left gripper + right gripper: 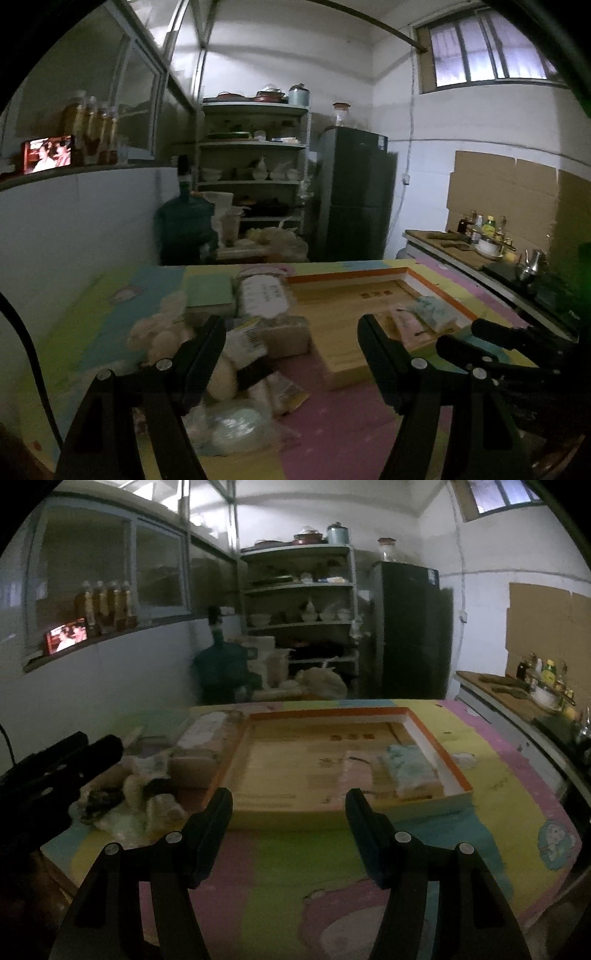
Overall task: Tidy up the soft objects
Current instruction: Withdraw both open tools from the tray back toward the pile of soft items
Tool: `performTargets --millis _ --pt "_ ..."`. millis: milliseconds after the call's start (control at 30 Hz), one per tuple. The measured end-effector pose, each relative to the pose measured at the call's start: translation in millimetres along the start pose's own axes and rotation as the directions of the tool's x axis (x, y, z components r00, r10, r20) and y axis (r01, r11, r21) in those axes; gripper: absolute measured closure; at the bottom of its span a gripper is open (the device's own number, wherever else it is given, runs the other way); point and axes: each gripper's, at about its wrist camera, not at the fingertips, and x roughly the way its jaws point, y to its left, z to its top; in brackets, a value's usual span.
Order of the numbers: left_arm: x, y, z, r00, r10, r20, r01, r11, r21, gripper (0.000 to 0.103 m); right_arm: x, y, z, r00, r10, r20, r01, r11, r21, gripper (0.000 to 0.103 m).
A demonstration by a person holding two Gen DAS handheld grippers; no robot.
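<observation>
A shallow cardboard box with an orange rim [436, 738] lies on the colourful mat; it also shows in the left wrist view [369, 275]. Inside it lie a pale green soft packet [406, 768] and a pink packet [356, 771]. A heap of soft things lies left of the box: a cream plush toy [162, 332], a white roll pack [264, 295], a tan wrapped block [286, 334] and clear bags [236, 424]. My left gripper [291, 332] is open and empty above the heap. My right gripper [288, 805] is open and empty before the box's near edge.
The mat [295, 867] covers the table. A counter with bottles and a kettle [491, 236] runs along the right. Behind the table stand a shelf rack [255, 158], a dark fridge [354, 192] and a water jug [184, 225]. A lit screen [46, 153] sits on the left ledge.
</observation>
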Motion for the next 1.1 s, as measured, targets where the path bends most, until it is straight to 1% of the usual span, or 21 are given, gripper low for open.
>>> performTargets --millis 400,567,900,1100 --pt "-25 40 -15 0.997 0.070 0.020 -0.069 0.997 -0.036 0.030 -9 55 0 0.997 0.069 0.020 -0.068 0.997 -0.047 0.037" --pt "-33 54 -17 0.996 0.090 0.023 -0.089 0.995 -0.047 0.030 -7 74 -1 0.995 0.101 0.011 -0.100 0.993 -0.061 0.037" --pt "-49 85 -26 0.990 0.136 0.044 -0.132 0.988 -0.082 0.030 -2 96 -7 0.991 0.132 -0.001 -0.132 0.988 -0.077 0.037" --pt "-62 108 -36 0.984 0.156 0.088 -0.146 0.984 -0.104 0.030 1 106 -12 0.991 0.133 -0.004 -0.133 0.988 -0.084 0.036"
